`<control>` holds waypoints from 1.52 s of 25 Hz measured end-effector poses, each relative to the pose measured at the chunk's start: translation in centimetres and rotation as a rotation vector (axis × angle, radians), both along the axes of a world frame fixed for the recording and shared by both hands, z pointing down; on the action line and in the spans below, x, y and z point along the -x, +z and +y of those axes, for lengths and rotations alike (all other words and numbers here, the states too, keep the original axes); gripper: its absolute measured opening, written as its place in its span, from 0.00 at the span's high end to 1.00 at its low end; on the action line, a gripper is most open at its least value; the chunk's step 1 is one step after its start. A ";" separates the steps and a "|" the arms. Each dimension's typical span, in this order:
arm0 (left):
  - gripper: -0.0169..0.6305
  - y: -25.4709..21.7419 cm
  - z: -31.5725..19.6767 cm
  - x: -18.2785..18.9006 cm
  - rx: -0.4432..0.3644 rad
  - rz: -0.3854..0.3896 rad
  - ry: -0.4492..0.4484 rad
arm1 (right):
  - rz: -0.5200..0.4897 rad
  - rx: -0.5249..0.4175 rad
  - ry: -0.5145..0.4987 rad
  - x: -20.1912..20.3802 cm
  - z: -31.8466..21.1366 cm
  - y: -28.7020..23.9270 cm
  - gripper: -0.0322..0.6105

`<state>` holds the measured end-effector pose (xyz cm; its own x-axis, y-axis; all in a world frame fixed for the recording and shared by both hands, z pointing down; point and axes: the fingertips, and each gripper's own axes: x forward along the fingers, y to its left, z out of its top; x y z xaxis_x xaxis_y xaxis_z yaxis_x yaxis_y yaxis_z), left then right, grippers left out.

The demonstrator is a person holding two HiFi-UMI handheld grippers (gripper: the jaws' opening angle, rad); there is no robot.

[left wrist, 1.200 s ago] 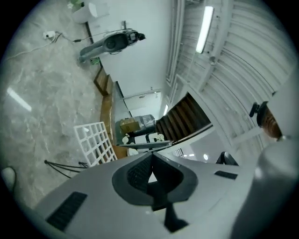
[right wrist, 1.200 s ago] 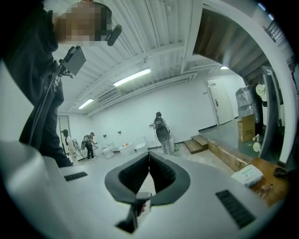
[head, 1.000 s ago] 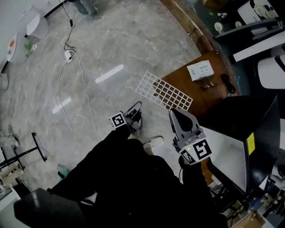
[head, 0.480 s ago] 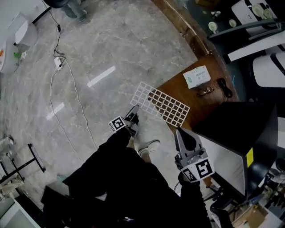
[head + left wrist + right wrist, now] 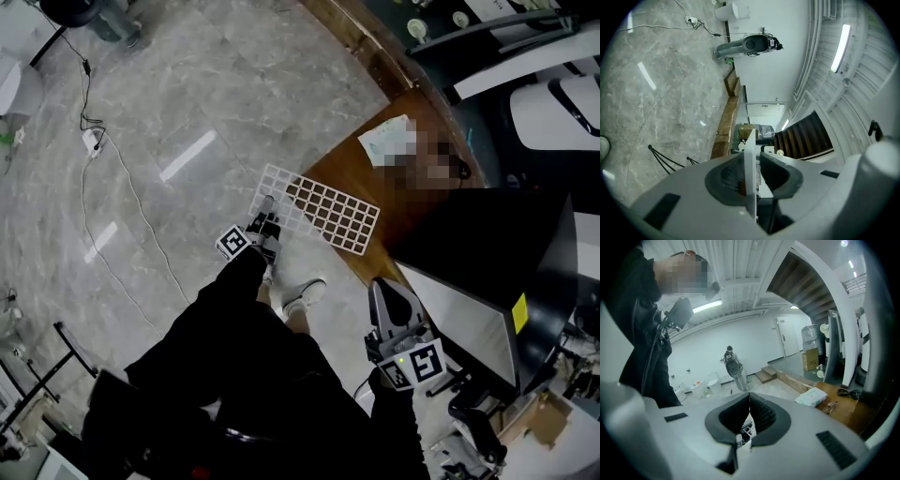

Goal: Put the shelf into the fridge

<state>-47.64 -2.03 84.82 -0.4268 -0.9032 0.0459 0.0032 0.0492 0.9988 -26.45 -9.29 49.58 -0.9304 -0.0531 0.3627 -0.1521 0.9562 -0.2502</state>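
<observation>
The white wire-grid shelf (image 5: 314,208) lies flat, half on the wooden table's corner and half out over the floor. My left gripper (image 5: 265,217) is at the shelf's near left edge. In the left gripper view the shelf (image 5: 750,187) shows edge-on as a white strip between the jaws, which are closing; one pad touches it and a thin gap remains on the other side. My right gripper (image 5: 389,300) hangs lower right beside the black fridge (image 5: 497,234), shut and empty; the right gripper view shows its pads meeting, right gripper (image 5: 749,394).
The wooden table (image 5: 375,155) carries a white packet (image 5: 386,139) and small items behind a blurred patch. A cable (image 5: 122,187) runs over the grey marble floor. The person's shoe (image 5: 302,295) stands below the shelf. White appliances sit at top right.
My left gripper has reached forward from in front of the body to the shelf's edge and now has the shelf between its jaws. The right gripper has dropped back towards the fridge.
</observation>
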 end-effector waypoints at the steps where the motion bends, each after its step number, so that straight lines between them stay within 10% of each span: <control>1: 0.90 -0.2 -0.2 0.1 -0.003 -0.004 -0.002 | 0.006 0.000 0.017 -0.5 -0.3 0.1 0.94; 15: 0.91 -7.3 0.0 -0.5 -0.115 0.042 0.027 | -0.003 0.095 0.204 -6.9 -0.3 2.1 0.94; 28: 0.91 -23.3 8.2 -9.9 -0.106 0.050 0.052 | -0.175 0.272 0.479 -21.7 1.9 1.0 0.94; 33: 0.91 -28.1 9.3 -14.9 -0.125 0.061 0.092 | -0.376 0.579 0.754 -30.5 1.5 3.5 0.59; 38: 0.91 -31.8 8.5 -20.8 -0.171 0.079 0.144 | -0.536 0.805 0.782 -35.4 3.6 5.0 0.41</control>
